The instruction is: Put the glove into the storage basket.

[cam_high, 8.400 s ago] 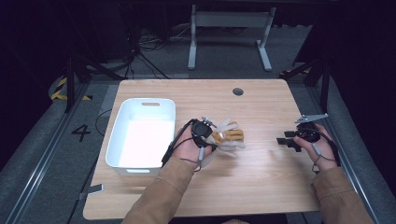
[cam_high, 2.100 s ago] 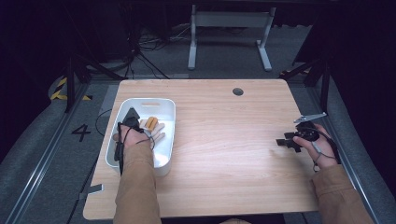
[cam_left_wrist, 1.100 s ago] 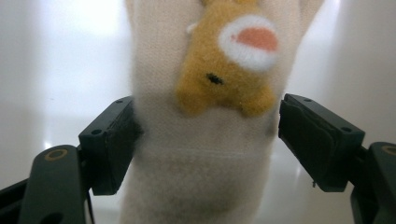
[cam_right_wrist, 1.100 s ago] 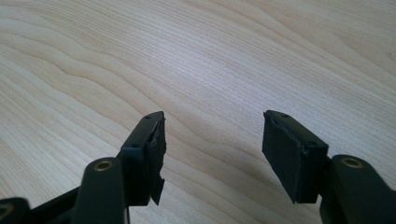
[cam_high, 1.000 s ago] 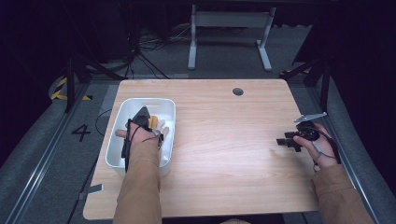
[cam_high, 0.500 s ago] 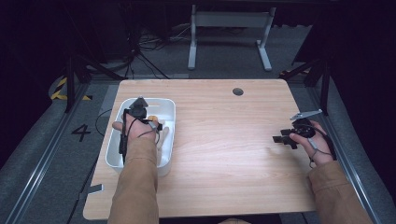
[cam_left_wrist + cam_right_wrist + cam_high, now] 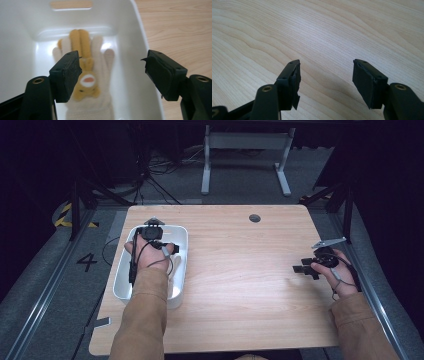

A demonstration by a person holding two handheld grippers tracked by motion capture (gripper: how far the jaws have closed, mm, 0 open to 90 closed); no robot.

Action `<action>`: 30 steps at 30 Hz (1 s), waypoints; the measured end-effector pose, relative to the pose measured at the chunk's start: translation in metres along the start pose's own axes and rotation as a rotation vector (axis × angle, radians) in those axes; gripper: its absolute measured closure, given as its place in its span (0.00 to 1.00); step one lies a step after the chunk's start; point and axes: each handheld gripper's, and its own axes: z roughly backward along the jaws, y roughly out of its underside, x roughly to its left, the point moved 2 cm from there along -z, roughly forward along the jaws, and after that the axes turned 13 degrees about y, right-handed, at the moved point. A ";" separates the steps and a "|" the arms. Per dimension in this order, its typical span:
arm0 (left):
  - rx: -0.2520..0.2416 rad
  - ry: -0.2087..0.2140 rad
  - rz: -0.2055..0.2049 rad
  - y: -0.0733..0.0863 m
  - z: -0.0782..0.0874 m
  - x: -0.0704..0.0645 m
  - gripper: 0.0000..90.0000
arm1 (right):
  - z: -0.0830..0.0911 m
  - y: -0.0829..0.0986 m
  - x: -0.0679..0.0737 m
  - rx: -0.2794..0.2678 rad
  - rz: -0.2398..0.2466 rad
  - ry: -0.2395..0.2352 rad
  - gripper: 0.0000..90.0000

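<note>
The left tongs are held forward on an outstretched forearm, jaws spread wide and gripping nothing — seen plainly in the left gripper view. The right tongs sit low at the person's right side, pointing inward — jaws likewise parted, empty.

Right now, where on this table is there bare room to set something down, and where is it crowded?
The widest bare wood runs between the white bin and the right gripper, from the round hole to the near edge. The bin is the crowded spot: a glove lies in it, with the open left gripper above.
</note>
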 end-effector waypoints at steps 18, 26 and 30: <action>-0.030 0.294 -0.363 0.020 -0.008 -0.089 0.31 | 0.015 0.014 -0.006 -0.021 -0.030 -0.005 0.45; -0.004 0.368 -0.444 0.042 -0.027 -0.100 0.31 | 0.019 0.015 -0.006 -0.030 -0.023 -0.011 0.45; -0.011 0.433 -0.492 0.061 -0.039 -0.108 0.31 | 0.019 0.014 -0.005 -0.035 -0.011 -0.018 0.45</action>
